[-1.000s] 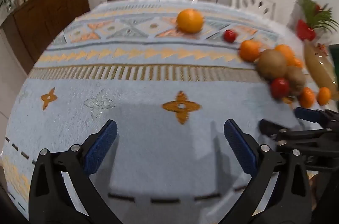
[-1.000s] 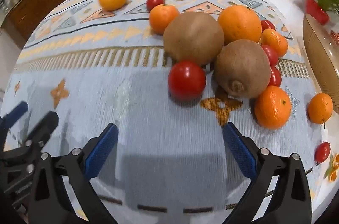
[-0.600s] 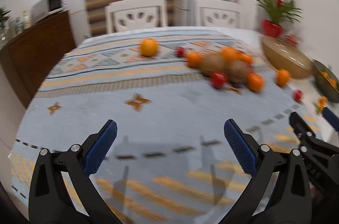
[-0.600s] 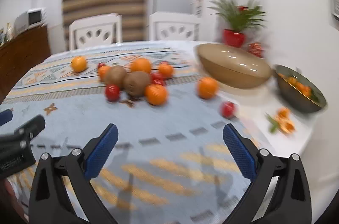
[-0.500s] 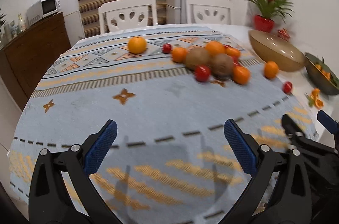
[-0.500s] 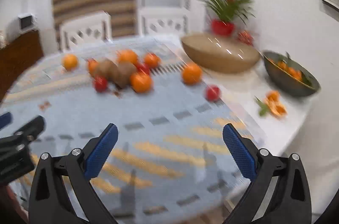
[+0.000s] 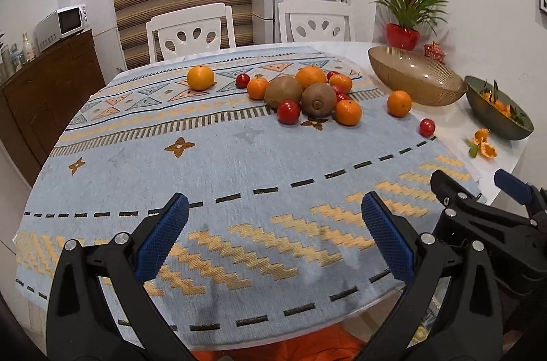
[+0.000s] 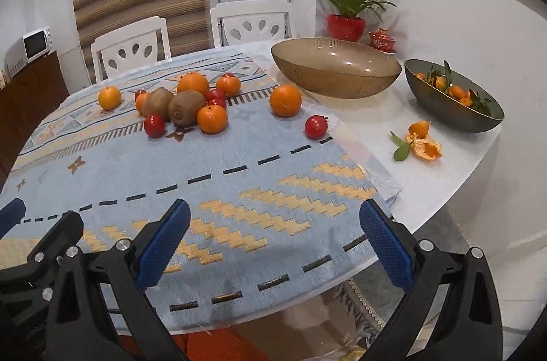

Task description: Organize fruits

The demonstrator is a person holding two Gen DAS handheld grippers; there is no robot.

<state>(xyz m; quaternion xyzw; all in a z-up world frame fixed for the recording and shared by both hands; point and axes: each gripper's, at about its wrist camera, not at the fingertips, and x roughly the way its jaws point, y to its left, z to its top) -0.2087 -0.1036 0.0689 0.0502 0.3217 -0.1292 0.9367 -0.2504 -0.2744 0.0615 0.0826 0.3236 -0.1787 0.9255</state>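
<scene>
A dining room with white chairs (image 7: 191,31), a striped blind and a wooden sideboard frames the left wrist view, where a round table under a blue patterned cloth (image 7: 222,162) carries the fruit: a heap of kiwis (image 7: 283,91), oranges (image 7: 310,76) and small red fruits (image 7: 289,112) on the far side, a lone orange (image 7: 200,78) to its left, another orange (image 7: 399,103) and a red fruit (image 7: 427,127) nearer the empty amber bowl (image 7: 415,80). The left gripper (image 7: 273,234) hovers over the near edge, jaws spread wide and holding nothing, well apart from the fruit. In the right wrist view the same table shows the amber bowl (image 8: 336,68) beside a dark bowl (image 8: 454,97) holding mandarins, with orange peel (image 8: 424,145) on the bare white top. The right gripper (image 8: 273,234) is likewise wide open and empty, near the table's edge. Round fruit on cloth probably rolls easily; a clumsy nudge into the heap could scatter it, and the red fruit near the cloth's edge (image 8: 316,127) could run off the table.
</scene>
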